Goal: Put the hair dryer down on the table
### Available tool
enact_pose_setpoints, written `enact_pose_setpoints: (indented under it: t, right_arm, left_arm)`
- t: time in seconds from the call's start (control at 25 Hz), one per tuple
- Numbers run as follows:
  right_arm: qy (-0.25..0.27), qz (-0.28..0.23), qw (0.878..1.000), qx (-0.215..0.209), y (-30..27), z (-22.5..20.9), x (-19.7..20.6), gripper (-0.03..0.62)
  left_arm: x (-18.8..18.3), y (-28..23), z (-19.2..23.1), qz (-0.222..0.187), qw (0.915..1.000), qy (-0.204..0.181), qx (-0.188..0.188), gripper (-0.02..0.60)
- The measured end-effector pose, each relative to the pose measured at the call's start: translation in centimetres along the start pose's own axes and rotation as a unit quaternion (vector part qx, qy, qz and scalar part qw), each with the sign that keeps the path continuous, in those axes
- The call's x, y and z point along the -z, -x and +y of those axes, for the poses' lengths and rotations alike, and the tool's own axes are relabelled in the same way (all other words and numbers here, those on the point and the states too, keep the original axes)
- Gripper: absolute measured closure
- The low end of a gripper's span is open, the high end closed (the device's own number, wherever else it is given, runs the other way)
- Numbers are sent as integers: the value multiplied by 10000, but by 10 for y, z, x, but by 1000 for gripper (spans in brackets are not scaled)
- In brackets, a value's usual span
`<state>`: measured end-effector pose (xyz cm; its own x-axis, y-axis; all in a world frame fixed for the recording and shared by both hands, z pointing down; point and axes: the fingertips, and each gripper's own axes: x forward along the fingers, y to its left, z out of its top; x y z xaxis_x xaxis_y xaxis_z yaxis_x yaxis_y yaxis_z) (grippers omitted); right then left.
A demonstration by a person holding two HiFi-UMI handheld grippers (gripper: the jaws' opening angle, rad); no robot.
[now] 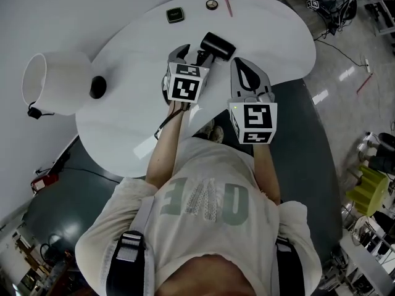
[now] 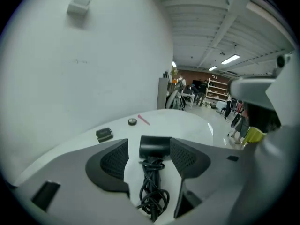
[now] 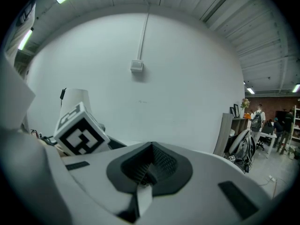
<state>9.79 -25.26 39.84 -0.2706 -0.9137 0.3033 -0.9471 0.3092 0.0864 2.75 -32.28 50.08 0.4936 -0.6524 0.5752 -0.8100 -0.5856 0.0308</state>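
A black hair dryer (image 1: 217, 45) lies on the white table (image 1: 271, 36) with its cable wound round the handle. My left gripper (image 1: 191, 55) stands over the handle end, jaws open. In the left gripper view the hair dryer (image 2: 154, 148) and its coiled cable (image 2: 153, 191) lie between the two dark pads; a gap shows on the left side, and the right pad sits close to the head. My right gripper (image 1: 244, 65) hovers just right of the dryer, shut and empty. In the right gripper view its pads meet at the right gripper (image 3: 149, 165) tip.
A white lampshade (image 1: 52, 82) and a black round base (image 1: 97, 86) stand at the table's left. A dark square case (image 1: 174, 15), a small round disc (image 1: 212, 5) and a pink stick (image 1: 228, 5) lie at the far edge. The table's near edge runs under my forearms.
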Motion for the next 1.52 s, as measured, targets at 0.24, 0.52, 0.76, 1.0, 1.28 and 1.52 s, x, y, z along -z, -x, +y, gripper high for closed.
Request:
enact_pose_setpoints:
  t: [0.24,0.52,0.76,1.0,1.28,1.52]
  right_arm:
    - [-19,-665,9977,113,-2,-9,-51,597]
    - [-152,-1510,9882,188,24,-15,-106,597]
    - [-218,-1819,9830,138,40,-11,-120,597]
    - [-100,-1706,9851,199,37,-8,-115,597]
    - [-17,-1567,9871,342,34,-9,-109,597]
    - [-5,-1515,9878,372,32,-8,-105,597]
  left_arm:
    - [-87,80,8,-1549,9876,-157,-186,318]
    - [-141,168,1,-2838,9570,-299,-519,429]
    - [-159,195,12,-3250,9340,-592,-1362,573]
    - [-165,206,9,-3416,9285,-540,-1356,575]
    - [-166,208,5,-3468,9262,-554,-1375,574]
    - [-164,206,5,-3429,9280,-549,-1353,575]
